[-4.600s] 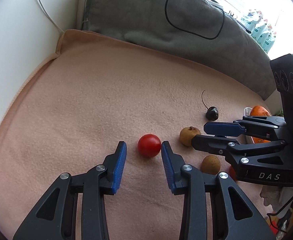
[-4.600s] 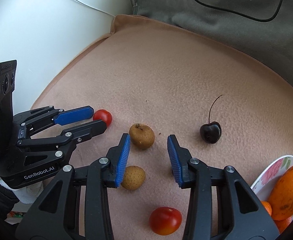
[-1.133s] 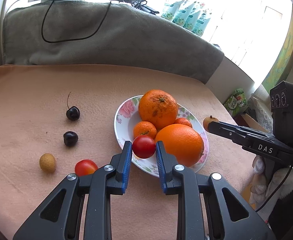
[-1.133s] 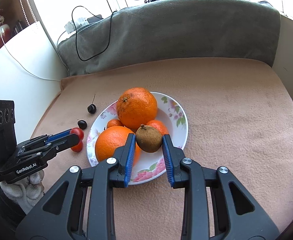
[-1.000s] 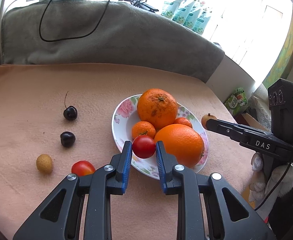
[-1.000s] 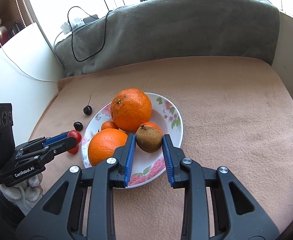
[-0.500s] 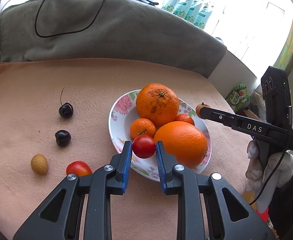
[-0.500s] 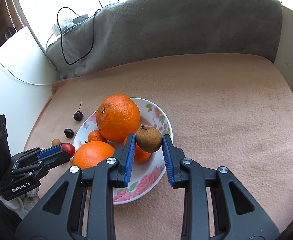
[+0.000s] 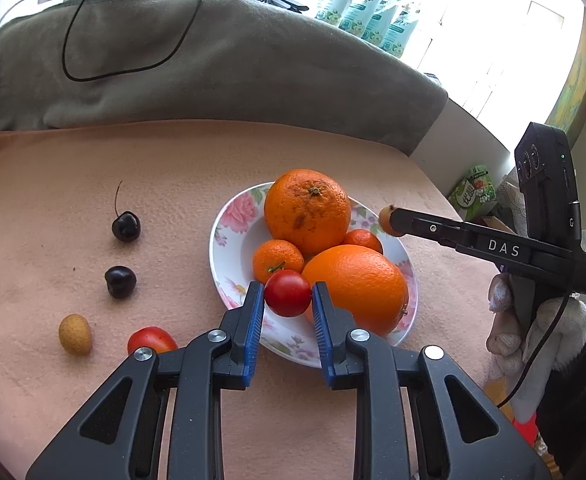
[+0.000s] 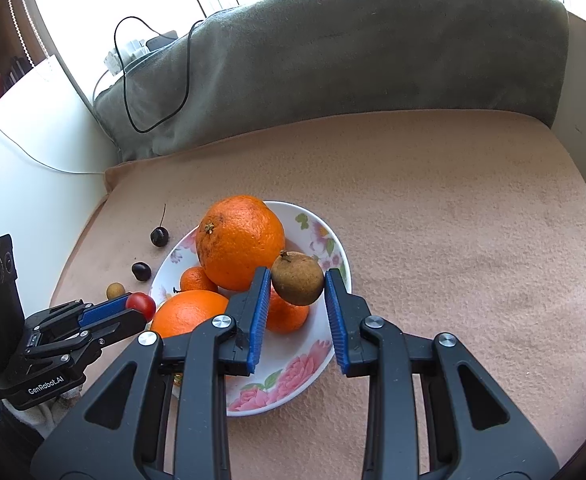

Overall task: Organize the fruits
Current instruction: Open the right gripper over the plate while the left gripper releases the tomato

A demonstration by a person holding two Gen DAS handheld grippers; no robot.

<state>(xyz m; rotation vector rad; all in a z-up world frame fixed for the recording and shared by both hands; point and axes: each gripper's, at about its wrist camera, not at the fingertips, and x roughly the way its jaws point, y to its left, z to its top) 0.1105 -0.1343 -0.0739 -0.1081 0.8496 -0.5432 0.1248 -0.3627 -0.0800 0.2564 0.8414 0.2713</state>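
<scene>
Here the delivery step is in hand: both tongs hang over the white floral-rimmed plate (image 9: 233, 216) with fruit pinched in them. The left tongs (image 9: 285, 300) are clenched on a small round red cherry tomato (image 9: 287, 293), its blue pads touching it on both sides, though the jaws have just been easing open a little with the tomato between them; it sits above the near rim, just beside the small mandarin (image 9: 277, 255) and the large front orange (image 9: 357, 286). The right tongs (image 10: 297, 280) grip a dull brown, rough-skinned round fruit (image 10: 297, 278), perhaps a longan, held above the plate's middle beside the large top orange (image 10: 240, 242). On the peach-coloured fleece cover of the bench (image 9: 133, 168), well clear of the plate, lie a stemmed dark cherry (image 9: 125, 226), a stemless dark cherry (image 9: 120, 281), a small tan oval fruit (image 9: 75, 334) and a second red tomato (image 9: 151, 340). I judge the next move to be lowering each fruit into a free hollow between the citrus and only then letting go, since a round fruit dropped onto the heaped oranges could roll off the shallow rim; after that, four pieces remain to be fetched.
</scene>
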